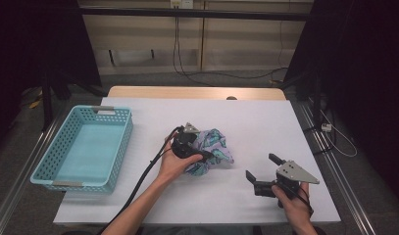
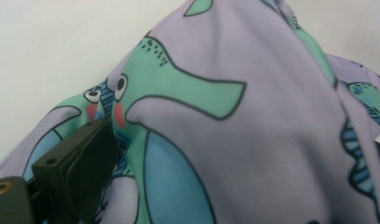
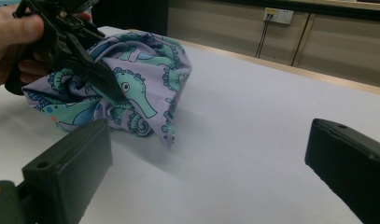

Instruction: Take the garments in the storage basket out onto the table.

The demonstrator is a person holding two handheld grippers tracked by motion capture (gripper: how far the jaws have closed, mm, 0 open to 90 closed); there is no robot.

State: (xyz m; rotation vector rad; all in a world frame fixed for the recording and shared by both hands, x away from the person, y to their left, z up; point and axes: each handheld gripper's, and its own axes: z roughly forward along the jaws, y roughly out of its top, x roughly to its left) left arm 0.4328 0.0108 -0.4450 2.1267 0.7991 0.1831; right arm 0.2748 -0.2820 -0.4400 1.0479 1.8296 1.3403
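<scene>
Black jaws of the right gripper (image 3: 201, 163) standing wide and empty, low over the white worktop (image 1: 265, 127). Beyond, left gripper (image 1: 199, 147) pushed into the crumpled seahorse-print cloth (image 1: 211, 149) at mid-worktop, jaws spread with fabric between, no firm pinch visible. Probably early: cloth unmoved, turquoise basket (image 1: 119, 142) empty. Basket plain from high view; print detail close up from left gripper view.

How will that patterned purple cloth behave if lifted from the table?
The cloth lies bunched in soft folds, so it will probably droop and unfurl. It looks thin, likely light. Pushed, it would probably crumple rather than slide whole.
</scene>
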